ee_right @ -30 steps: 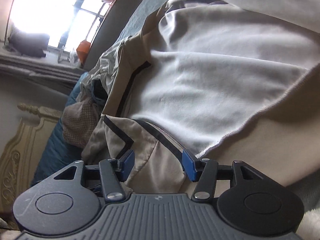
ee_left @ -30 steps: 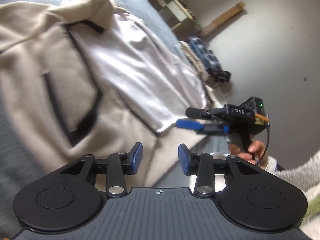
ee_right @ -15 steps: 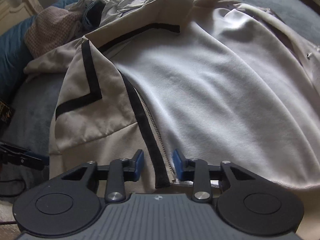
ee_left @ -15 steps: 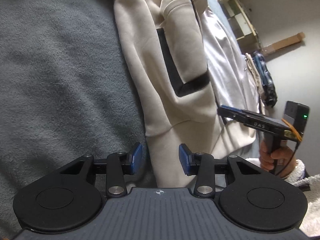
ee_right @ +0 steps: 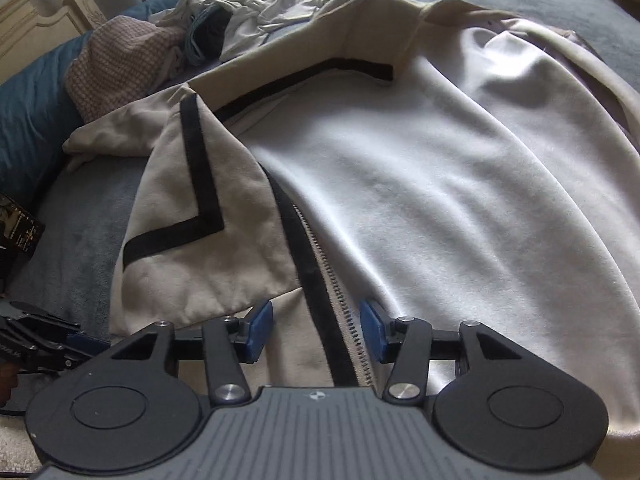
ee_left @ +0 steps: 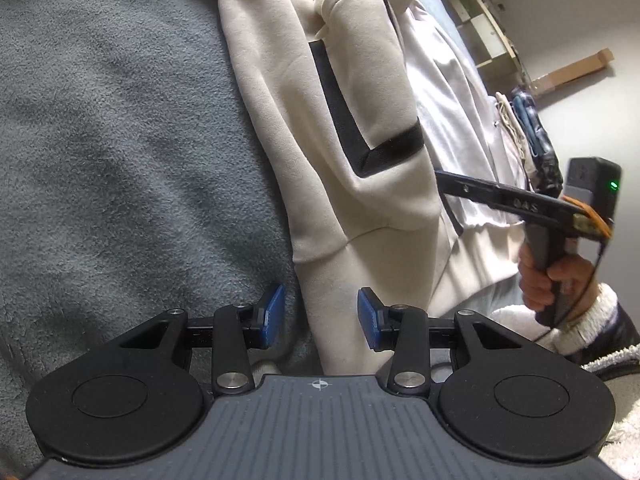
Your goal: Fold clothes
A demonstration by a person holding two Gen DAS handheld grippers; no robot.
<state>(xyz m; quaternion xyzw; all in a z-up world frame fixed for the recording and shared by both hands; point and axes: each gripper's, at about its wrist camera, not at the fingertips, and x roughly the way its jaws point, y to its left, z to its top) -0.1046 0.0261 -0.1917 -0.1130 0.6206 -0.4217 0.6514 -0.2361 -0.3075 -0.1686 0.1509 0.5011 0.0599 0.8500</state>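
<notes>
The cream jacket (ee_right: 400, 184) is lying opened out on the grey bed (ee_left: 120, 128). The left tool (ee_left: 319, 316) and right tool (ee_right: 316, 326) are both standing apart, gripping nothing — the zipper edge (ee_right: 340, 300) risks snagging or slipping from a shallow pinch.

The jacket (ee_right: 420, 184) runs off the right wrist view at 3 o'clock, its hem concealed behind the right gripper (ee_right: 316, 330) body at 6 o'clock. In the left wrist view, that gripper's fingertips are hidden behind the jacket's sleeve (ee_left: 352, 128). The clothes pile (ee_right: 168, 40) at 11 o'clock is too tangled to itemise. The left gripper (ee_right: 52, 340) is cut off at 8 o'clock.
</notes>
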